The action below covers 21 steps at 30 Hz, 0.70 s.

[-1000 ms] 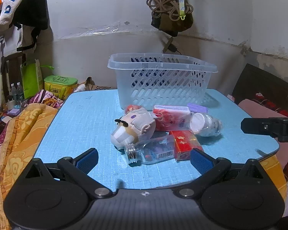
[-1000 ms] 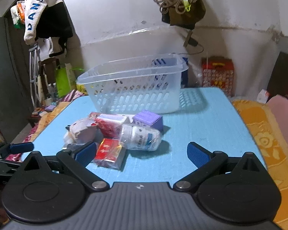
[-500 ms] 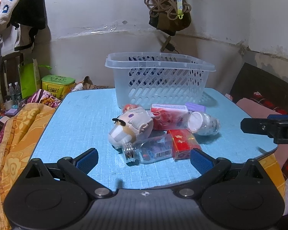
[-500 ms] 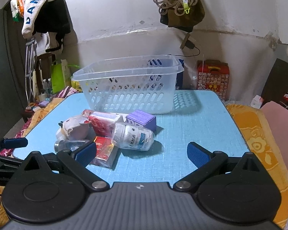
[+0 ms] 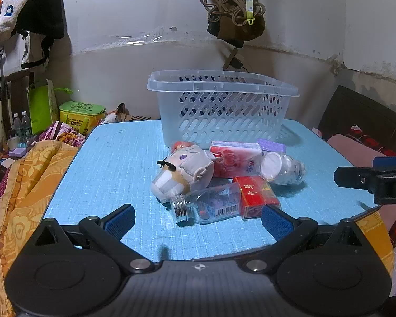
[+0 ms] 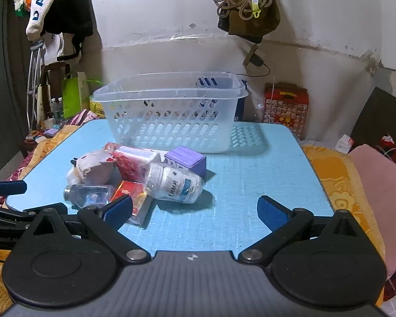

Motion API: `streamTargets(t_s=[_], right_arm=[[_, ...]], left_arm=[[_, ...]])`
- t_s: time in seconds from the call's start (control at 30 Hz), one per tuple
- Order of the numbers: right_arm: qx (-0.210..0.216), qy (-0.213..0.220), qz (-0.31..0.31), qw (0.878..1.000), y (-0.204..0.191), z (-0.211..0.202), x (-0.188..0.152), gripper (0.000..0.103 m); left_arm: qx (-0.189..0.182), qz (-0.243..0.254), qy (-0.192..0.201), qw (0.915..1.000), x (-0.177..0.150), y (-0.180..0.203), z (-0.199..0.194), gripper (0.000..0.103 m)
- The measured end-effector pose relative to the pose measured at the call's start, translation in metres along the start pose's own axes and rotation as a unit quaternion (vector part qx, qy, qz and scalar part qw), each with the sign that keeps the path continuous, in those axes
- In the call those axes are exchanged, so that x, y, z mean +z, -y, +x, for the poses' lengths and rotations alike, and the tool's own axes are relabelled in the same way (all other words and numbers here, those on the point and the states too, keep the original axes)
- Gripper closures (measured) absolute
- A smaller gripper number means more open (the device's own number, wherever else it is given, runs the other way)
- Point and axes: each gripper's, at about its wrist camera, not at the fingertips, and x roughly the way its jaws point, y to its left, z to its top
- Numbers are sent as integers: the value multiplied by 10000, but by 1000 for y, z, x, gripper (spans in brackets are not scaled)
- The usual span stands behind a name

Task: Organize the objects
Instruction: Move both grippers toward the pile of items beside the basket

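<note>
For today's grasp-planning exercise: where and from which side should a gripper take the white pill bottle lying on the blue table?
Grip the white pill bottle across its round body, coming from above. It lies on its side at the pile's open right edge, so probably the right gripper, its jaws open.

Translucent perforated plastic basket (image 5: pixel 224 111)

Blue letters "DAN" run down a white garment (image 5: pixel 13 8) hung on the wall at the left; in the right wrist view the same garment (image 6: pixel 43 5) reads "DANG". The clear bottle (image 5: pixel 211 203) lying on the bench carries a barcode, its digits too small to read. The red box (image 5: pixel 256 194) bears gold characters, not legible. Print on the white bottle (image 6: pixel 175 183) is blurred.
</note>
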Motion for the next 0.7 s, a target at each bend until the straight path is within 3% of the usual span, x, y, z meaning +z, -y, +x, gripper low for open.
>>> streamTargets(t_s=[0.7], right_arm=[[117, -76, 97, 9999, 3, 1, 0, 0]], left_arm=[[-91, -23, -12, 10000, 1, -1, 2, 0]])
